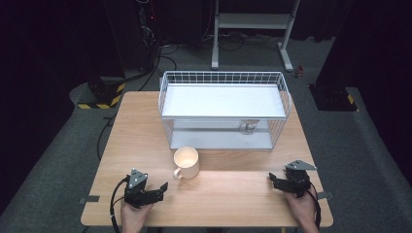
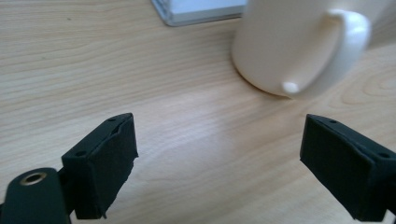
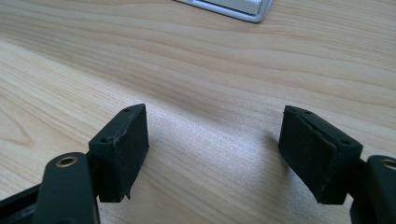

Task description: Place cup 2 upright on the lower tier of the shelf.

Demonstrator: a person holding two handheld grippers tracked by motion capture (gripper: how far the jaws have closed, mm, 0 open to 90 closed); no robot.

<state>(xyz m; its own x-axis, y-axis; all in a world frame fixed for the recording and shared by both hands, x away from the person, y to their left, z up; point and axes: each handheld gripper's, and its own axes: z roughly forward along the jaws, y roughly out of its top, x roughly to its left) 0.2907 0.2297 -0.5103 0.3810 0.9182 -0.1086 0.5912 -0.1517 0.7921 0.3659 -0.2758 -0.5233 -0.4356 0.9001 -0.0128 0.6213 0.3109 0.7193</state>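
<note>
No text, label, brand or number can be read in any of the views. Only yellow and black warning stripes [image 1: 99,104] are seen, painted on a dark base on the floor at the left of the tabletop [image 1: 136,126].

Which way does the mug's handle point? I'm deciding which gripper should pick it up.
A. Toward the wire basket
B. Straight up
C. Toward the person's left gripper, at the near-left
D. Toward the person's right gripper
C: in the high view the mug has its handle at its near-left side, angled toward the left gripper, and in the left gripper view the handle faces the open fingers.
</note>
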